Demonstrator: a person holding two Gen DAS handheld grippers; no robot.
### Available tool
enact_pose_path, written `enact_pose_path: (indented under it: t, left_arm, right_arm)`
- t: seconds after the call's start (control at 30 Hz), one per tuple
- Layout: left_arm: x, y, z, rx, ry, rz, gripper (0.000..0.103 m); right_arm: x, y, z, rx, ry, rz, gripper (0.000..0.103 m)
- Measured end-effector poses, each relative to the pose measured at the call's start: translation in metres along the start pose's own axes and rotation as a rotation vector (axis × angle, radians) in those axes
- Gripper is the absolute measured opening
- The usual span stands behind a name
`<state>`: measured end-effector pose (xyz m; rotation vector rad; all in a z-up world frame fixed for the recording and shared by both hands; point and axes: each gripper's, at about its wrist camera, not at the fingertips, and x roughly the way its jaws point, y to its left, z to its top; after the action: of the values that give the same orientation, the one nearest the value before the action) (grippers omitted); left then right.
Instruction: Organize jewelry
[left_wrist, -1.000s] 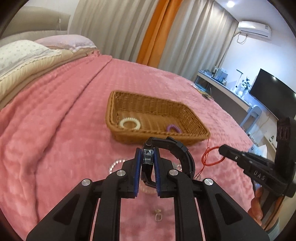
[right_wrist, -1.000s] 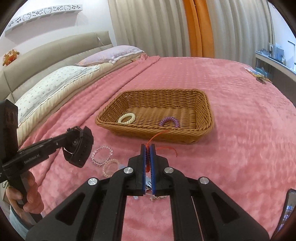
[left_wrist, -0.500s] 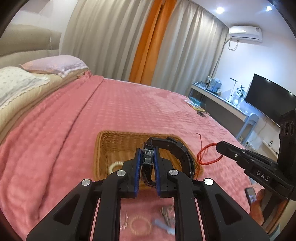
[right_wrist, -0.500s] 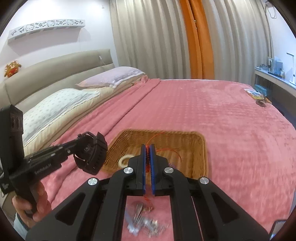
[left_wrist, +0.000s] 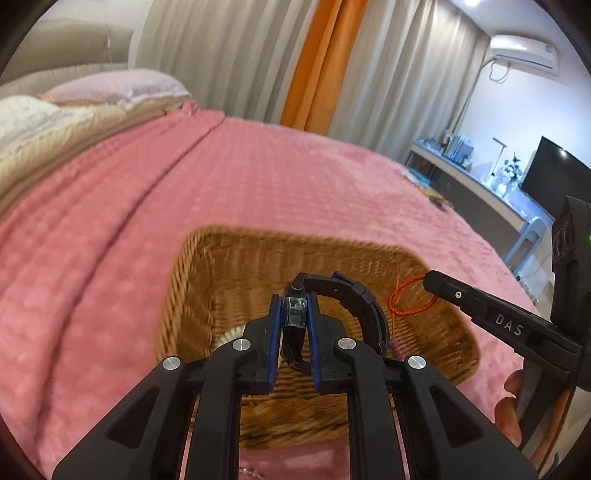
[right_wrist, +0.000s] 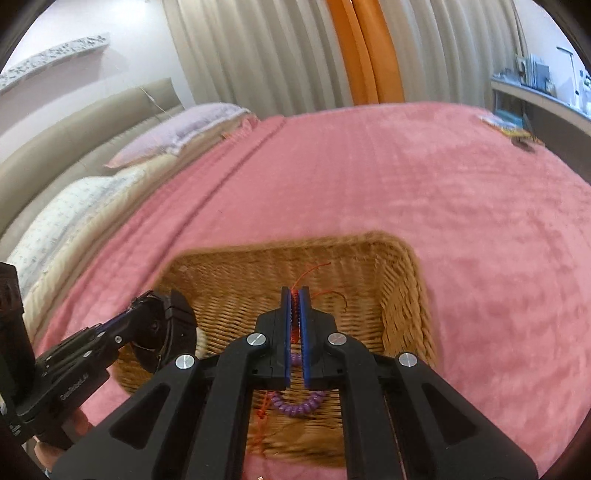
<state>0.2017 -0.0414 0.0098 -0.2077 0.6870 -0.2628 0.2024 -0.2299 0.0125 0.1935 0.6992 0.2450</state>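
A pink waffle-textured blanket (left_wrist: 229, 192) covers the bed. At its head lie a lilac pillow (left_wrist: 122, 86) and a white floral pillow (right_wrist: 70, 206) against a beige upholstered headboard (right_wrist: 74, 125). Grey curtains (left_wrist: 229, 55) with an orange panel (left_wrist: 314, 62) hang behind. To the right stand a desk (left_wrist: 476, 181), a black television (left_wrist: 550, 166) and a wall-mounted air conditioner (left_wrist: 524, 50).

Pink-blanketed bed (right_wrist: 461, 192) with wicker basket (right_wrist: 406, 295), 2 pillows (right_wrist: 192, 125) at its head.

Rough woven wicker basket (left_wrist: 192, 280) on a plush, textured pink blanket (left_wrist: 110, 236).
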Motion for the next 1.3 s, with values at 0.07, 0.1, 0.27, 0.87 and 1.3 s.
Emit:
enact_pose_path:
  t: [0.07,0.1,0.27,0.87,1.3]
  left_arm:
    - [0.008,0.001,-0.005,0.003,0.025,0.014,0.012]
    - [0.011,0.001,-0.007,0.006,0.033,0.016,0.012]
    - [0.014,-0.002,-0.011,0.022,0.058,0.020,0.013]
    - [-0.152,-0.015,-0.023,0.043,-0.144,-0.075,0.075]
    - [-0.180,-0.010,-0.097,0.063,-0.077,-0.041,0.081]
  right_arm:
    - [0.009,-0.004,-0.004,0.008,0.028,-0.011,0.003]
    - [0.012,-0.006,-0.007,0.015,0.043,-0.014,0.003]
    - [0.012,-0.009,-0.016,0.028,0.072,-0.024,0.003]
    - [-0.121,0.025,-0.058,-0.064,-0.023,0.022,0.051]
    - [-0.137,0.051,-0.126,-0.208,0.035,-0.018,0.052]
